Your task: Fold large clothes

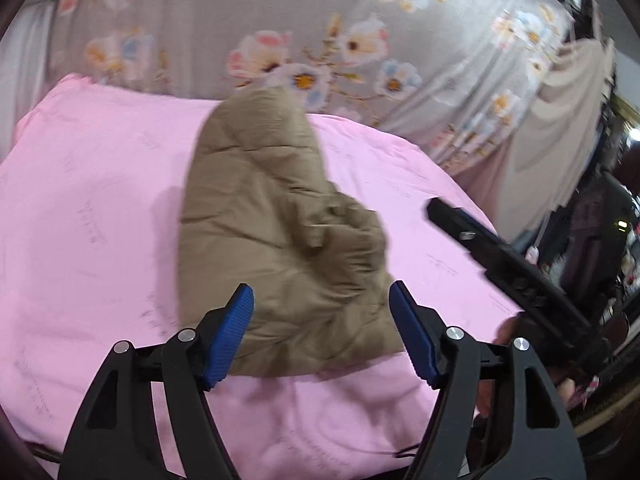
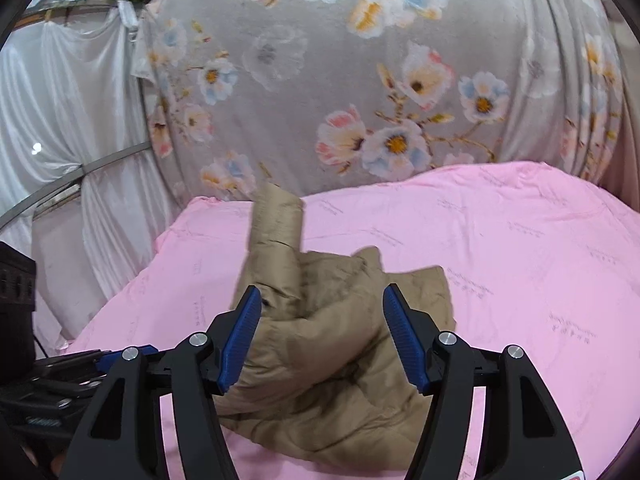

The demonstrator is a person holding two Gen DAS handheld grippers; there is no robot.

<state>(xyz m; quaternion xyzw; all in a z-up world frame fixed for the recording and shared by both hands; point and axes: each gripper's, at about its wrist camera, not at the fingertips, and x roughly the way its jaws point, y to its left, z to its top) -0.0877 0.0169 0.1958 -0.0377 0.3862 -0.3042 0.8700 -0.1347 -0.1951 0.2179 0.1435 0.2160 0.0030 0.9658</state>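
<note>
The tan padded jacket [image 1: 276,236] is left bunched on the pink sheet [image 1: 100,208], both the left gripper [image 1: 322,334] and right gripper [image 2: 322,340] held above it with jaws spread and empty, seemingly for a fresh hold.

My left gripper [image 1: 322,334] and right gripper [image 2: 322,338] both hang over the near end of the jacket [image 1: 276,240] — it lies bunched on the bed sheet [image 1: 80,200], one sleeve running away from me toward the far edge. Behind the bed hangs a flowered cloth [image 2: 320,80], with a draped curtain [image 2: 60,100] to its left. In the left view my right gripper reaches in from the right — beside the jacket, apart from it.
</note>
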